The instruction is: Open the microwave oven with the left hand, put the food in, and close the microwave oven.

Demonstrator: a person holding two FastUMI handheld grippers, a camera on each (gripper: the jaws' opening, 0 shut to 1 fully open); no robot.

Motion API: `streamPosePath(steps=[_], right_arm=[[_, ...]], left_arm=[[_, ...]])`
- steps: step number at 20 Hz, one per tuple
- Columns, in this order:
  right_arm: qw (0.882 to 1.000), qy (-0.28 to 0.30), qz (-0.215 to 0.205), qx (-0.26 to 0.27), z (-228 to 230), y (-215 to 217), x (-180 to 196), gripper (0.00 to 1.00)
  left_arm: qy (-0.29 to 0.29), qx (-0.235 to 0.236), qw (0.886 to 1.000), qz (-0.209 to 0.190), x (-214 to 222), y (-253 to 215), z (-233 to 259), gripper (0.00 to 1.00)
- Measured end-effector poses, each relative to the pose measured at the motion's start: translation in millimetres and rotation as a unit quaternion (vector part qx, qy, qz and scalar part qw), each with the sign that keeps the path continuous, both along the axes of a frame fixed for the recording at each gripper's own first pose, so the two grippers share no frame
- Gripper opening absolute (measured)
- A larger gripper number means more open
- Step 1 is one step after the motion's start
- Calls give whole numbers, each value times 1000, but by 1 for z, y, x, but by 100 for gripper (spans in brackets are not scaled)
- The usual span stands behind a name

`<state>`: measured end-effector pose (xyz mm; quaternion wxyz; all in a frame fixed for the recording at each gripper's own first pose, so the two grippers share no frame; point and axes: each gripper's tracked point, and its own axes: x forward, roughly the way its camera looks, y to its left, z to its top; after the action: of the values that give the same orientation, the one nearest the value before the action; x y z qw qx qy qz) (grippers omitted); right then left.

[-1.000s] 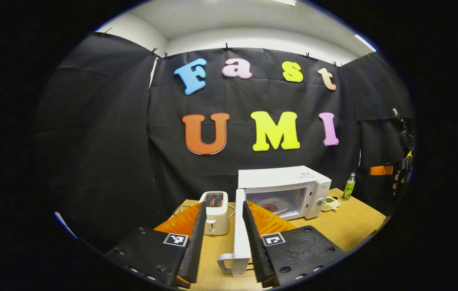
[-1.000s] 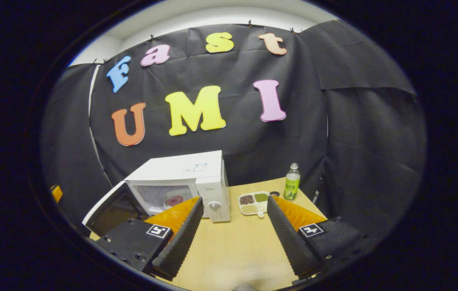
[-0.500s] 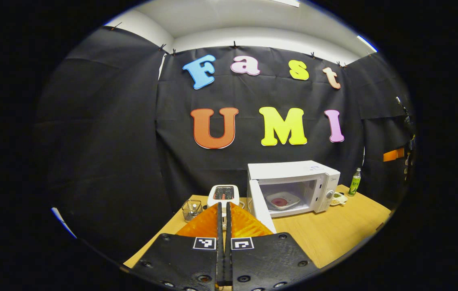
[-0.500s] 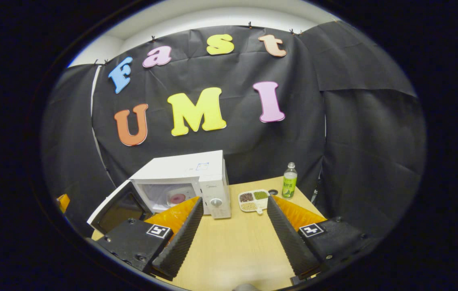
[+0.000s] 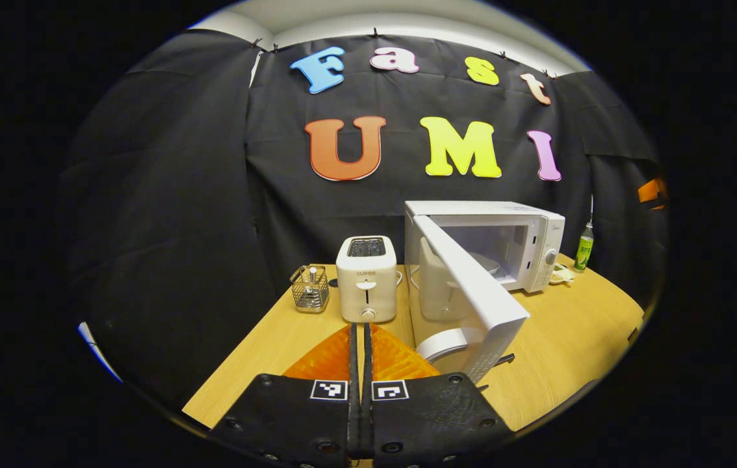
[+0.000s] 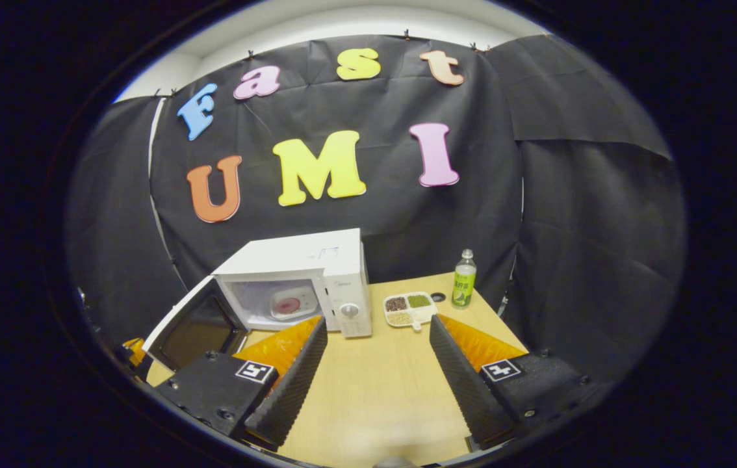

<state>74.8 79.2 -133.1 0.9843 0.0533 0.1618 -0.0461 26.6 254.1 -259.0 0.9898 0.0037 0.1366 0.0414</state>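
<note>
**Microwave door open, plate of food inside, both grippers empty**

Left gripper view, left to right:
- Wire basket (image 5: pixel 309 288) at the table's (image 5: pixel 264 351) back-left, a small item inside, too small to identify.
- Toaster (image 5: pixel 366 278) just beside the basket, upright, slots up.
- Left gripper (image 5: pixel 361 390) low centre, fingers pressed together, nothing between them. It sits just short of the toaster, not touching it.
- Microwave door (image 5: pixel 472 292) swung out toward the camera, hinge on the left side, handle (image 5: pixel 444 342) at the near end. The gripper is just beside the handle, apart from it.
- Microwave (image 5: pixel 524 244) behind the door, cavity exposed, control knob on the right panel. A plate edge shows inside.
- Bottle (image 5: pixel 583 244) at far right, beyond the microwave, with a small tray at its foot.

Right gripper view, left to right:
- Microwave door (image 6: pixel 193 325) wide open at lower left, dark window facing up and out.
- Plate of food (image 6: pixel 289 305) sits inside the cavity, a pink patch on it.
- Right gripper (image 6: pixel 375 370) over bare tabletop, fingers spread well apart, holding nothing, near the microwave's front right corner but clear of it.
- Divided tray (image 6: pixel 409 308) with dark, green and pale fill, just right of the microwave.
- Green-labelled bottle upright behind the tray, a small dark cap on the table between them.
</note>
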Motion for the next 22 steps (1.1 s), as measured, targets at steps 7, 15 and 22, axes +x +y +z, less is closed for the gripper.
streamPosePath(steps=[7, 15, 22], right_arm=[[1000, 14, 19, -6, 1, 8, 1, 92], [999, 6, 31, 12, 11, 2, -4, 100], [999, 6, 18, 26, 18, -34, 0, 100]], left_arm=[[11, 20, 1000, -16, 15, -17, -13, 0], [12, 27, 995, -99, 17, -106, -9, 0], [6, 15, 987, -161, 39, -192, 1, 0]])
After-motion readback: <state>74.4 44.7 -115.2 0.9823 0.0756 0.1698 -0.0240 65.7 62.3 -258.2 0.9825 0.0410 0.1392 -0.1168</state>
